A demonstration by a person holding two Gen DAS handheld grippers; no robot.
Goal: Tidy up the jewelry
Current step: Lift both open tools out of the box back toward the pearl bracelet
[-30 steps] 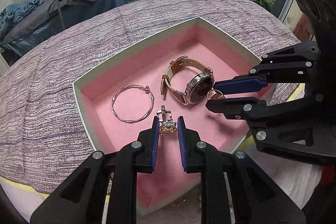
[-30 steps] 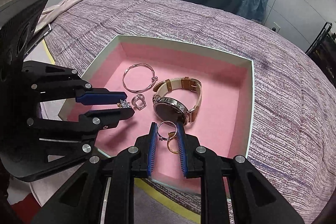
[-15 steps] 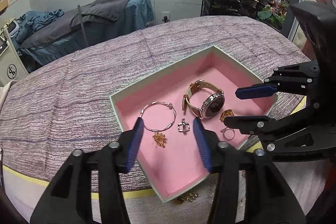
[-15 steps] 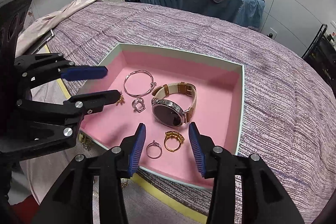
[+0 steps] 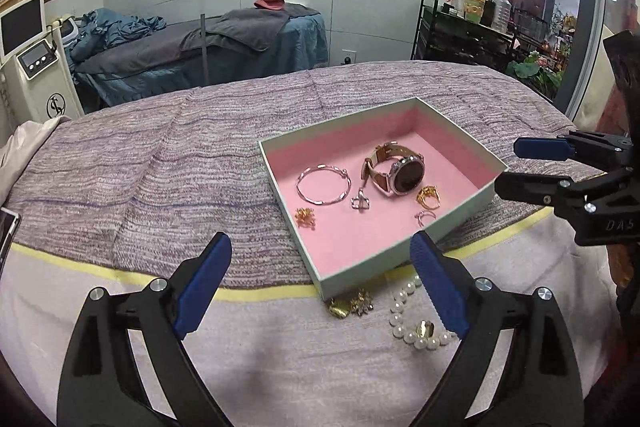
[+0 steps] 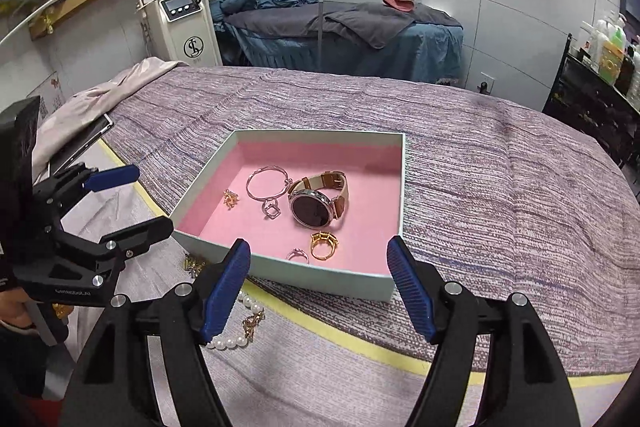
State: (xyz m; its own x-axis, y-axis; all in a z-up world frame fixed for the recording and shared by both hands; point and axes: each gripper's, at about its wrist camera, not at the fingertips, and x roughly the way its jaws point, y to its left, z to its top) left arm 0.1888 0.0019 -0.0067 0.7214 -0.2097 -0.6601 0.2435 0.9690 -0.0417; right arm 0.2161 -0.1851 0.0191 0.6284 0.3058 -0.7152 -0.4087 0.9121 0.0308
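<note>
The box [image 5: 460,211] sits near the front edge of the bed, a shallow rectangular tray with pale green walls and a flat pink lining. Inside, a watch [image 5: 394,169] with a dark round face and tan strap lies on its side near the middle. Just left of it rests a thin silver bangle [image 5: 323,185], with a small silver ring [image 5: 360,203] beside the bangle's clasp. A spiky gold earring [image 5: 305,217] lies by the left wall. Toward the front right corner are a chunky gold ring [image 5: 429,195] and a slim silver ring [image 5: 425,215], close together but apart. The far half of the pink floor is bare.

In front of the box, on the smooth pale sheet, a pearl bracelet [image 5: 416,323] curls beside a small gold heap of jewelry [image 5: 350,307] that touches the box's front wall. A yellow stripe [image 5: 260,291] separates this sheet from the ribbed, purple-grey woven blanket [image 5: 160,167] under the box.

The left gripper [image 5: 320,291] hovers in front of the box, its blue-padded jaws spread wide and holding nothing. The right gripper [image 6: 320,279] hangs over the box's front wall, jaws equally wide and holding nothing.
</note>
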